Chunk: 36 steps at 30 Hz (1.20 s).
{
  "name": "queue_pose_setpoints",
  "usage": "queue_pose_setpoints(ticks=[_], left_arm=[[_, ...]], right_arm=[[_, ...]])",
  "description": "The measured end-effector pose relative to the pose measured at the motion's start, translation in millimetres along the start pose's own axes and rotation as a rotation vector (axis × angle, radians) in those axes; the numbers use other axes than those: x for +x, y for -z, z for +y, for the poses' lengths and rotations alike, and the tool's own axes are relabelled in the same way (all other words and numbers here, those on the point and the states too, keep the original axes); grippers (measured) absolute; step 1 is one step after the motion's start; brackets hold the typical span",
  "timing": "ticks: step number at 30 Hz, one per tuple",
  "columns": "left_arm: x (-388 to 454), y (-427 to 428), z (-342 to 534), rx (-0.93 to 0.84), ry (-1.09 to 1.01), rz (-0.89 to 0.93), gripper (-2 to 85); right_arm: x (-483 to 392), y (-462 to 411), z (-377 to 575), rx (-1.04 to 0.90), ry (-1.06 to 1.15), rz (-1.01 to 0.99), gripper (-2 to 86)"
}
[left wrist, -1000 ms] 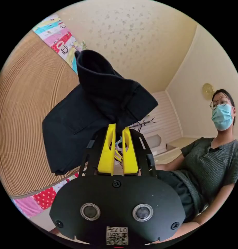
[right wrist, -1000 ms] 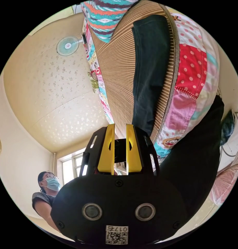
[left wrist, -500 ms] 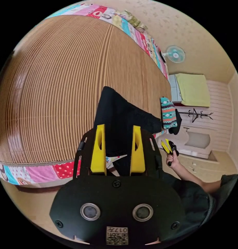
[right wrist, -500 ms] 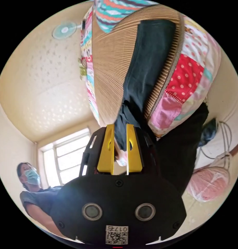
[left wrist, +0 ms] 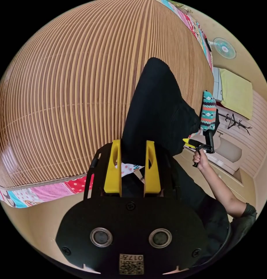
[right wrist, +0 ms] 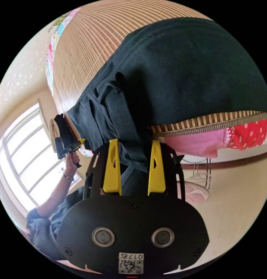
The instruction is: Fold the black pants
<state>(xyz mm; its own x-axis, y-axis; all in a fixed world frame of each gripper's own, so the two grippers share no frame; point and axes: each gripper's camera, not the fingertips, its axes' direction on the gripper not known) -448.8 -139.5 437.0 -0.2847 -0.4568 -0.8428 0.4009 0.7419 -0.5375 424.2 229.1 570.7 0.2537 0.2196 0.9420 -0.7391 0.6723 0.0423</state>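
The black pants [left wrist: 156, 110] lie folded on the bamboo mat [left wrist: 66, 87], one end reaching the bed's near edge. My left gripper [left wrist: 132, 142] is open, its yellow jaws standing apart just in front of that end. In the right gripper view the pants [right wrist: 182, 72] spread wide over the mat [right wrist: 89, 35], with a waist corner drooping past the edge. My right gripper [right wrist: 134, 141] is open too, jaws on either side of that drooping cloth without pressing it. A hand holds each gripper where the other camera catches it: the right gripper [left wrist: 194, 143] and the left gripper [right wrist: 71, 145].
A patchwork quilt [left wrist: 78, 186] hangs under the mat's edge. A teal patterned cloth [left wrist: 209, 110] sits at the mat's far corner, near a wall fan [left wrist: 225, 48] and a coat rack [left wrist: 236, 122]. A window [right wrist: 20, 162] and a pink bundle [right wrist: 197, 193] on the floor are nearby.
The left gripper let go of the lifted pants, which now lie on the mat. The right gripper, shut on the cloth half a second ago, has opened. Both cameras swung towards the bed.
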Motion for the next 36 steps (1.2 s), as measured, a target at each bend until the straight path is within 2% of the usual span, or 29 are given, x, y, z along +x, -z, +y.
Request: queue_pose_setpoints(ticks=[2, 5, 7, 10, 14, 15, 17, 19, 21, 23, 25, 26, 28, 30, 32, 34, 36], left_arm=[[-1.6, 0.0, -3.7, -0.007, -0.008, 0.006, 11.4], [-8.9, 1.5, -8.3, -0.010, 0.010, 0.056, 11.2], [-9.9, 5.6, -8.3, 0.009, -0.011, 0.056, 11.2], [-8.5, 19.4, 0.3, 0.116, -0.038, 0.034, 11.3], [-18.9, 23.3, 0.6, 0.155, -0.016, 0.152, 14.8], [-20.0, 22.4, -0.8, 0.160, -0.010, 0.154, 14.9], [-20.4, 16.2, -6.6, 0.140, 0.003, 0.158, 14.8], [-18.8, 8.3, -14.6, 0.110, 0.008, 0.144, 14.1], [-18.5, -3.3, -25.0, 0.057, 0.033, 0.105, 12.4], [-23.7, -5.3, -30.2, 0.040, 0.077, 0.091, 10.9], [-31.0, -6.1, -34.8, 0.013, 0.109, 0.111, 9.7], [-33.8, -6.3, -36.8, -0.007, 0.100, 0.125, 8.1], [-36.4, -3.9, -36.1, -0.017, 0.054, 0.193, 5.9], [-41.0, 10.0, -28.2, 0.033, -0.025, 0.463, 5.0], [-32.1, 28.2, -18.7, 0.086, -0.133, 0.594, 4.9], [-14.0, 53.7, -6.5, 0.146, -0.262, 0.597, 4.7], [14.6, 91.5, 10.2, 0.231, -0.398, 0.535, 4.6]], right_arm=[[1.3, -1.2, -9.3, -0.097, -0.052, -0.034, 5.3], [-41.6, 13.9, -8.6, -0.108, 0.075, 0.046, 3.4], [-98.9, 30.0, 4.5, -0.083, 0.281, 0.063, 2.7], [-164.5, 61.3, 30.3, -0.016, 0.543, -0.053, 2.3], [-189.7, 91.1, 44.8, 0.095, 0.778, -0.036, 2.1], [-176.3, 92.8, 34.4, 0.109, 0.743, 0.028, 2.0], [-134.5, 82.3, 2.9, 0.078, 0.539, 0.116, 1.9], [-65.5, 57.3, -35.3, -0.010, 0.237, 0.213, 1.7], [-34.2, 52.6, -42.7, 0.012, 0.108, 0.246, 1.4], [-28.4, 66.8, -34.7, 0.132, 0.073, 0.218, 1.0], [-45.9, 86.0, -15.1, 0.335, 0.144, 0.189, 0.6], [-50.6, 86.9, -12.6, 0.364, 0.156, 0.190, 0.6], [-62.8, 76.0, -22.3, 0.337, 0.157, 0.242, 0.4], [-61.2, 62.1, -39.5, 0.293, 0.075, 0.331, 0.3], [-55.3, 49.0, -56.1, 0.268, 0.007, 0.334, 0.3], [-48.8, 31.5, -78.5, 0.209, -0.080, 0.172, 0.3], [-56.1, 20.2, -90.8, 0.184, -0.077, 0.046, 0.3]])
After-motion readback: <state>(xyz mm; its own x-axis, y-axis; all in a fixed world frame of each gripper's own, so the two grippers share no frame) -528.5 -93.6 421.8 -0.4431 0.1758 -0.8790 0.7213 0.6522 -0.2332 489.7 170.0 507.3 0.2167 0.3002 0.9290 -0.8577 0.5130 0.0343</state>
